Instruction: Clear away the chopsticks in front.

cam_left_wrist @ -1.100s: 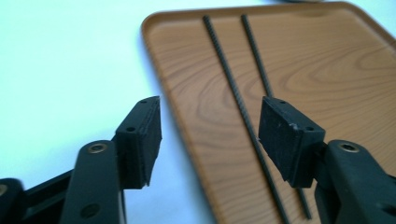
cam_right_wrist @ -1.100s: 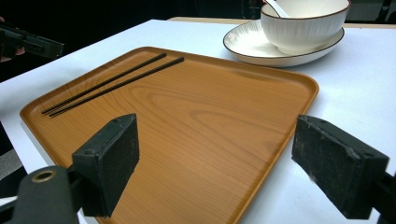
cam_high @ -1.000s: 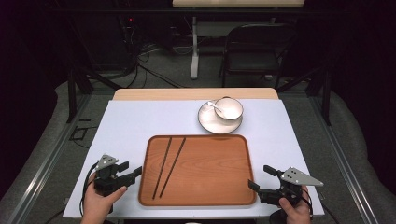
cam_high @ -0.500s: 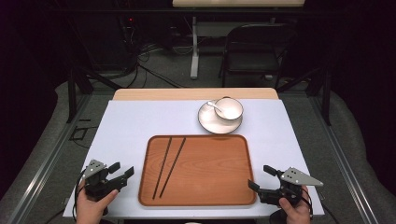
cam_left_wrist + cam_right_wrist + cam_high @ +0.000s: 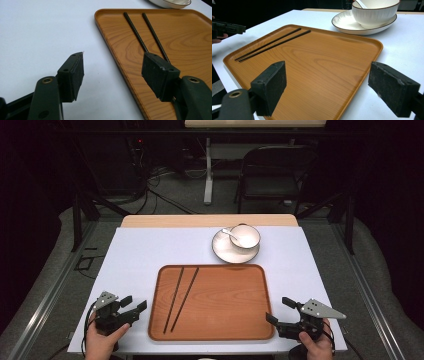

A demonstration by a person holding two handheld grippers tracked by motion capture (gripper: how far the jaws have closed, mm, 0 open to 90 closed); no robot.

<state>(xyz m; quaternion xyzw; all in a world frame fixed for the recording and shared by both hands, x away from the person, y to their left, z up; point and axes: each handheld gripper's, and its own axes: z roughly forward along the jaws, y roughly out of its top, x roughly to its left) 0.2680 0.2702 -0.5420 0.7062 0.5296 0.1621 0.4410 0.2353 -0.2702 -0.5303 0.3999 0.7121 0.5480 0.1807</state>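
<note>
- White tabletop (image 5: 130,270) in a dark room carries a wooden tray (image 5: 220,320), with two black chopsticks (image 5: 181,296) lying on its left part.
- Left gripper (image 5: 131,308) rests at the tray's left edge and right gripper (image 5: 278,311) at its right corner, both with jaws wide apart, holding nothing.
- Work looks barely begun: bowl (image 5: 245,236) with spoon (image 5: 231,233) sits on a plate (image 5: 223,251) just beyond the tray.
- Bare table flanks the tray, and most of the tray is free.

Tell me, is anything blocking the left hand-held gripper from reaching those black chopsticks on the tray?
Nothing visible blocks it. The left hand-held gripper sits open beside the tray, and the chopsticks lie just past the tray's low raised rim, with bare wood around them.
</note>
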